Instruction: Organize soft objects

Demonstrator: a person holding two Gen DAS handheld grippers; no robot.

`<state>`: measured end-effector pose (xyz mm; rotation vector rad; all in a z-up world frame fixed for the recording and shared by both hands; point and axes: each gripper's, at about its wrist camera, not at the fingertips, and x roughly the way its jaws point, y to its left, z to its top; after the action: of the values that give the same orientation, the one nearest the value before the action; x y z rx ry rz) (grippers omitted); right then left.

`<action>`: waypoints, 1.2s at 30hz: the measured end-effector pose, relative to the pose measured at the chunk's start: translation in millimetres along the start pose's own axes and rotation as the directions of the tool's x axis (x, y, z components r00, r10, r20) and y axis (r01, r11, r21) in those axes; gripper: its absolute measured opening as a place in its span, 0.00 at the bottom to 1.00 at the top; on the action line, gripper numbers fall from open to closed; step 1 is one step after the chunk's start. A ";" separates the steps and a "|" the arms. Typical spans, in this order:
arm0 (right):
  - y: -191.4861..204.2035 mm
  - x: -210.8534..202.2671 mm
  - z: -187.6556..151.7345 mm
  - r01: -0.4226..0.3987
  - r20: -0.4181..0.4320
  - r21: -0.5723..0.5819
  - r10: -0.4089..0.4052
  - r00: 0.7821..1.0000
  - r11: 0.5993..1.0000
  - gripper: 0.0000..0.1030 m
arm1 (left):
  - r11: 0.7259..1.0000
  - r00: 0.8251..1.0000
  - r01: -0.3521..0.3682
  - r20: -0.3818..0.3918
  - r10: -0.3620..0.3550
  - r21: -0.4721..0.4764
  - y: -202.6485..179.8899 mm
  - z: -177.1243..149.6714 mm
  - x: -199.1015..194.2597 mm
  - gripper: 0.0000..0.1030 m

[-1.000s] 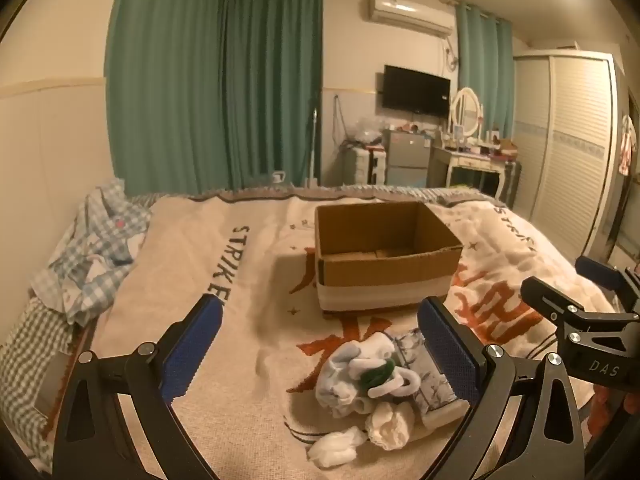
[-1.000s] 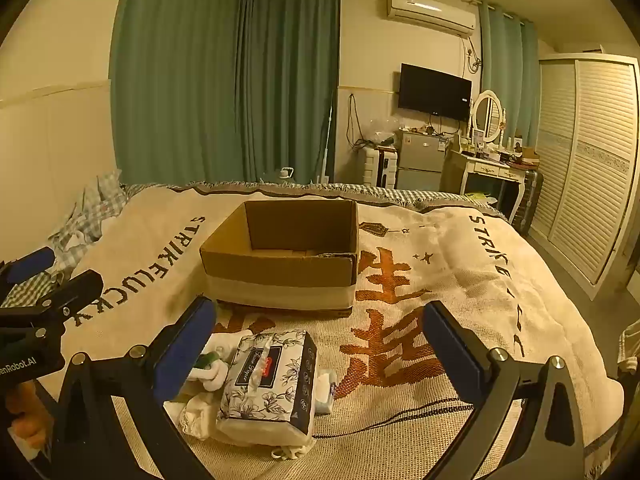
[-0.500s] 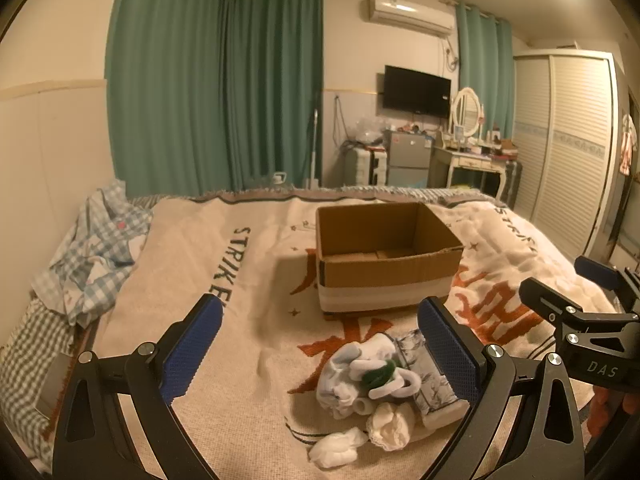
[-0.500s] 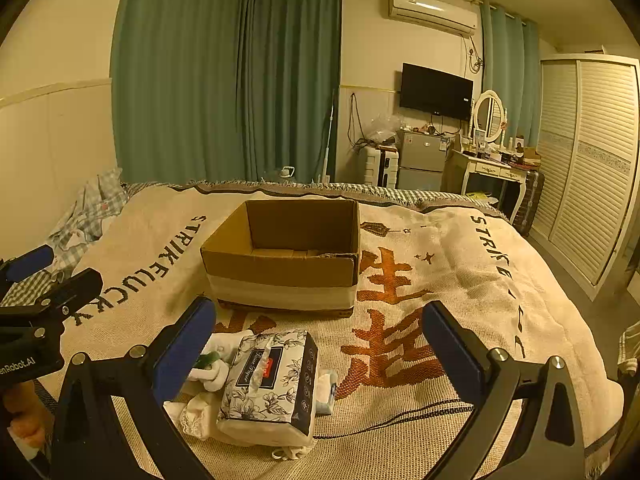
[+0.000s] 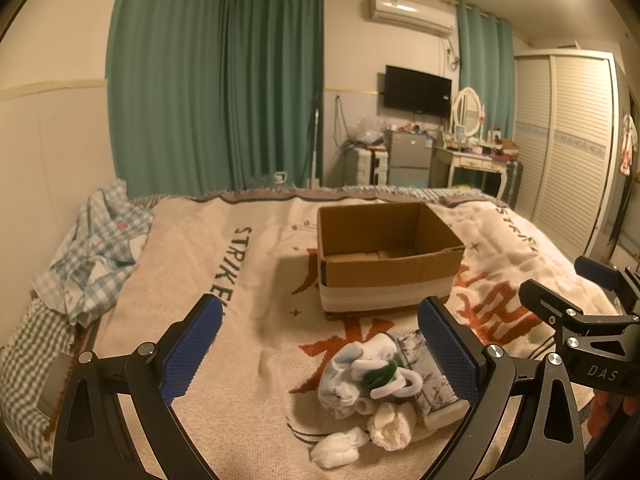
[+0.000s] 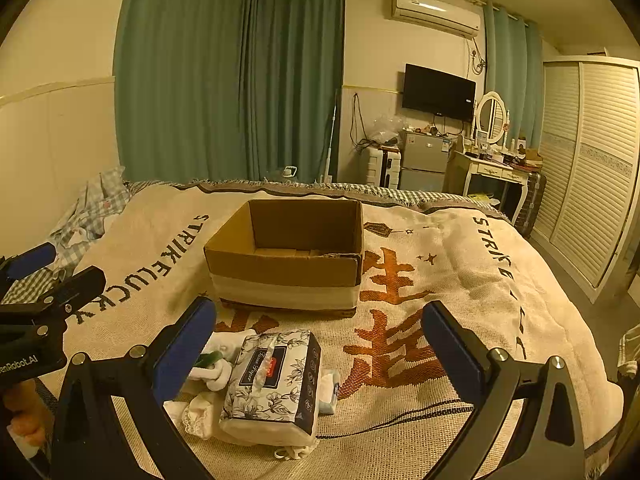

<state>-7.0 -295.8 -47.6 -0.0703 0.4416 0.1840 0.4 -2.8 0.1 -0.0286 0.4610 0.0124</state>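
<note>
An open cardboard box (image 5: 390, 260) stands on the bed; it also shows in the right wrist view (image 6: 286, 254). In front of it lies a pile of white socks (image 5: 364, 384) and a flower-patterned tissue pack (image 6: 274, 380), seen partly in the left wrist view (image 5: 430, 384). My left gripper (image 5: 320, 344) is open and empty above the blanket, the pile near its right finger. My right gripper (image 6: 320, 344) is open and empty, the tissue pack just below and between its fingers. Each gripper shows at the other view's edge.
A beige blanket (image 6: 460, 280) with lettering covers the bed. Checked clothes (image 5: 92, 248) lie bunched at the left edge by the wall. A wardrobe (image 6: 592, 168), dressing table and small fridge stand beyond the bed's foot.
Almost nothing has moved; both views shift only very slightly, and both grippers stay open over the pile.
</note>
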 end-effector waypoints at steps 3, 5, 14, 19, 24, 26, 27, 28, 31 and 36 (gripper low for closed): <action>1.1 0.9 -0.2 0.001 -0.003 -0.002 -0.001 1.000 1.000 1.00 | 1.000 1.000 0.000 0.000 0.000 0.000 0.0 -0.1 -0.1 0.97; 1.3 0.7 0.0 0.000 -0.006 -0.003 0.000 1.000 1.000 1.00 | 1.000 1.000 0.001 0.000 -0.001 0.000 0.0 -0.1 -0.1 0.97; 1.5 0.4 0.1 -0.003 -0.004 -0.005 0.003 1.000 1.000 1.00 | 1.000 1.000 0.000 0.004 0.000 -0.002 0.5 0.4 -0.8 0.97; 2.1 0.4 0.3 -0.003 -0.004 -0.006 0.003 1.000 1.000 1.00 | 1.000 1.000 0.003 0.007 -0.003 0.000 1.9 1.3 -2.6 0.97; 2.6 0.2 0.4 -0.001 -0.004 -0.006 0.001 1.000 1.000 1.00 | 1.000 1.000 0.002 0.007 -0.002 -0.002 2.3 1.1 -2.8 0.97; 2.4 -0.4 0.8 -0.001 -0.002 -0.007 0.001 1.000 1.000 1.00 | 1.000 1.000 0.003 0.007 -0.003 -0.002 2.1 1.2 -2.5 0.97; 2.5 -0.4 0.9 -0.001 -0.003 -0.007 0.001 1.000 1.000 1.00 | 1.000 1.000 0.003 0.007 -0.003 -0.001 2.1 1.2 -2.6 0.97; 2.5 -0.5 0.9 0.000 -0.002 -0.007 0.000 1.000 1.000 1.00 | 1.000 1.000 0.003 0.007 -0.003 -0.002 2.1 1.2 -2.5 0.97; 2.8 -1.3 1.0 0.000 -0.002 -0.007 0.000 1.000 1.000 1.00 | 1.000 1.000 0.003 0.007 -0.003 -0.002 1.9 1.6 -3.1 0.97; 4.0 -3.2 1.5 0.000 -0.001 -0.010 0.000 1.000 1.000 1.00 | 1.000 1.000 0.003 0.009 -0.003 -0.001 3.4 2.1 -3.3 0.97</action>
<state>-10.0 -292.2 -45.0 -0.0804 0.4414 0.1859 -1.6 0.6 3.4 -0.0303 0.4523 0.0097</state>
